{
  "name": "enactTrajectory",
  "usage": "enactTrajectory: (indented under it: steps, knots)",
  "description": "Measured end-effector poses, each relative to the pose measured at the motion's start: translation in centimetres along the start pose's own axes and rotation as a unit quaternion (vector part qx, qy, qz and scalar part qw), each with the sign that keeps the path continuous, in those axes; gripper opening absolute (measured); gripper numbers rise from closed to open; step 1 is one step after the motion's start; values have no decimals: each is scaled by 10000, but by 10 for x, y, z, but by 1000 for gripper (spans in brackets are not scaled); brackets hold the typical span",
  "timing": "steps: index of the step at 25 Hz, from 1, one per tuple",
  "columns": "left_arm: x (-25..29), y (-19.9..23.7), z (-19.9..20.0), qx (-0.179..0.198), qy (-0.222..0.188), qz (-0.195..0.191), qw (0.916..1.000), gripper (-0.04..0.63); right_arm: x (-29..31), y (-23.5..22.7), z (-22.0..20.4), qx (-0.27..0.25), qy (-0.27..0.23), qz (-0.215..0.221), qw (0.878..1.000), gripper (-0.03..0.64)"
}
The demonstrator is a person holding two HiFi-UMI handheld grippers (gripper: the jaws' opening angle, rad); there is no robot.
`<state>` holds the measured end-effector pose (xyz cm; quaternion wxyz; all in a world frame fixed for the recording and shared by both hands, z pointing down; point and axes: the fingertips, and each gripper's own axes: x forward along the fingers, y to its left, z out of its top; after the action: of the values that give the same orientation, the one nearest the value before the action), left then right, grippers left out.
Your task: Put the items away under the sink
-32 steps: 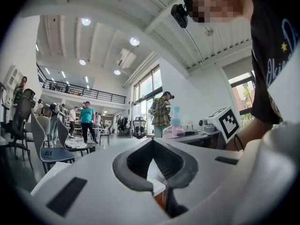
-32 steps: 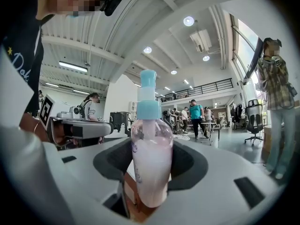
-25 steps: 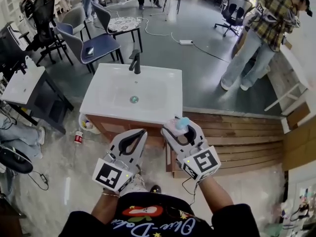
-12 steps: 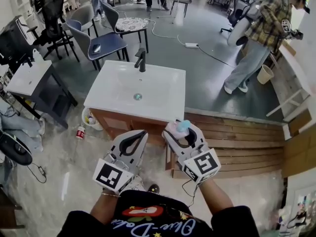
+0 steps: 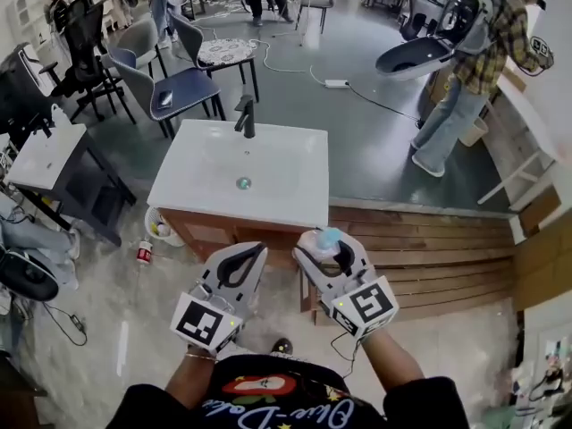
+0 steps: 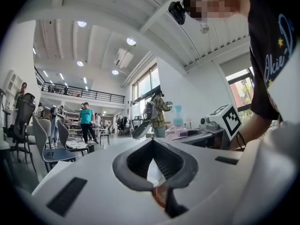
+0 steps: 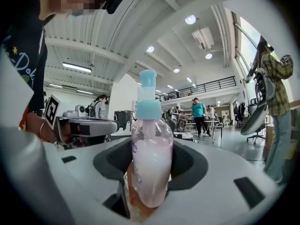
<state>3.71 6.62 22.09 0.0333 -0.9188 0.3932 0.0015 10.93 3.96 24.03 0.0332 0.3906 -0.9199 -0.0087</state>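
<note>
Right gripper [image 5: 327, 247] pinches the bottle [image 7: 151, 163] upright between its fingers, facing the sink [image 5: 295, 199], while the left gripper [image 5: 245, 257] hangs empty, fingers pressed together, probably free to open the cabinet [image 5: 214, 232].

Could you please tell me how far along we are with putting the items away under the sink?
Done: nothing visibly stowed; the space under the sink can't be seen from here.
In hand: the right gripper is shut on a pink pump bottle, held in front of the vanity. The left gripper is empty.
Left: stow that bottle, and perhaps the small container on the floor beside the vanity.
</note>
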Motion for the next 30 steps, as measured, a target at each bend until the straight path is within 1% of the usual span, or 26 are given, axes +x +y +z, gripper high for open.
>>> enactTrajectory:
  steps: [5, 9, 13, 20, 26, 30]
  knots:
    - [-6, 11, 1, 2, -6, -48, 10000, 3, 8, 7, 0, 29, -17, -97, 9999, 219]
    - [-11, 22, 0, -83, 56, -129, 9999, 4, 18, 16, 4, 56, -41, -157, 9999, 221]
    - [-16, 27, 0, 11, 10, -258, 9997, 4, 23, 23, 4, 87, -30, -247, 9997, 219]
    - [-24, 36, -3, -71, 66, -369, 9993, 5, 29, 31, 3, 147, 4, -411, 9990, 219]
    - [-35, 49, 1, -105, 35, -410, 9991, 5, 39, 41, 5, 172, 39, -513, 9985, 219]
    - [-41, 59, -3, -150, 96, -408, 9990, 5, 47, 47, 3, 192, 66, -548, 9983, 219]
